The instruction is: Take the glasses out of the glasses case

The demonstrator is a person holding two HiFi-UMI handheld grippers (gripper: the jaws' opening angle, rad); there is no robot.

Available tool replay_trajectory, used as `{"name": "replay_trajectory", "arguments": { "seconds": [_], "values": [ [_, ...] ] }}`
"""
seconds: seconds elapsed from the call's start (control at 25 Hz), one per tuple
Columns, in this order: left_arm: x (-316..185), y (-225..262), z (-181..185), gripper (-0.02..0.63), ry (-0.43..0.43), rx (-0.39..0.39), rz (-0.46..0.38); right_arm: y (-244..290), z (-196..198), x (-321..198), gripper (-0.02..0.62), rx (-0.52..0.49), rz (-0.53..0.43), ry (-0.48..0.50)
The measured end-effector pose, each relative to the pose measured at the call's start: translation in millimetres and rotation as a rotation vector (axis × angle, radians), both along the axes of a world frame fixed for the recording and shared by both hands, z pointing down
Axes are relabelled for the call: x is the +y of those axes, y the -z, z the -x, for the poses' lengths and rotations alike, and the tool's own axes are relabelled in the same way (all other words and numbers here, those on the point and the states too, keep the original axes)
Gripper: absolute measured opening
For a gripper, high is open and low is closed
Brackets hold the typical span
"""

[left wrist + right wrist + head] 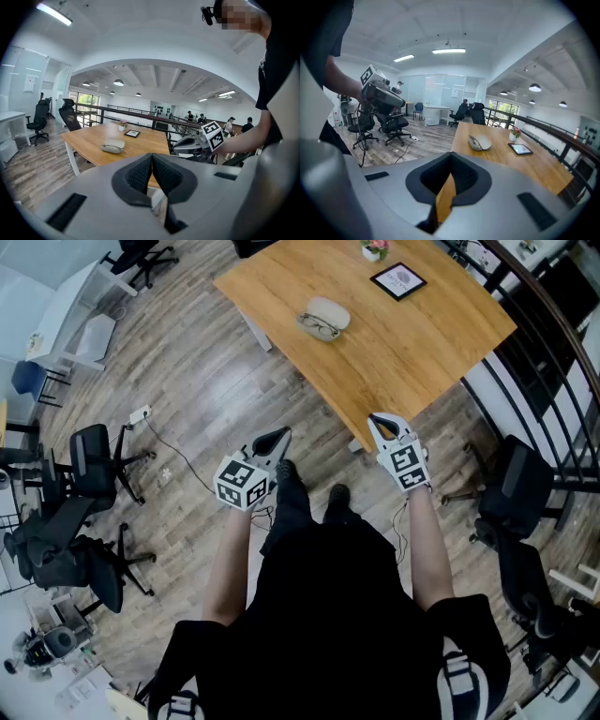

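Observation:
A pale grey glasses case (328, 311) lies on the wooden table (412, 343), with dark-rimmed glasses (318, 328) against its near side. Both grippers hang over the floor, short of the table's near edge and well away from the case. My left gripper (283, 435) is shut with nothing in it. My right gripper (374, 418) is shut and empty too, close to the table's corner. The left gripper view shows the case (112, 146) far beyond the touching jaws (151, 161). In the right gripper view the case (482, 142) lies far ahead of the shut jaws (451, 168).
A black picture frame (398, 280) and a small flower pot (375, 248) stand further back on the table. Office chairs (89, 460) and a cable (178, 456) are on the wood floor to the left. A black railing (539, 362) runs along the right.

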State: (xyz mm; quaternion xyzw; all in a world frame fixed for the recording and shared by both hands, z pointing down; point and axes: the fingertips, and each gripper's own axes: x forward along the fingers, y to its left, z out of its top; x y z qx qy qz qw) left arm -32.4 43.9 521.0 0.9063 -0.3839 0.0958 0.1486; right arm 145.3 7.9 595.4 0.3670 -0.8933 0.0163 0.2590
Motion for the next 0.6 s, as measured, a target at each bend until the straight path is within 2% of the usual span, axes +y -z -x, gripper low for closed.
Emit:
{"name": "replay_trajectory", "arguments": {
  "seconds": [0.44, 0.6],
  "values": [
    [7.9, -2.8, -14.0, 0.021, 0.013, 0.018, 0.008, -5.5, -15.0, 9.5, 0.008, 0.009, 0.019, 0.009],
    [9.5, -2.9, -14.5, 0.021, 0.021, 0.02, 0.004, -5.7, -14.7, 11.1, 0.008, -0.017, 0.031, 0.017]
  ]
}}
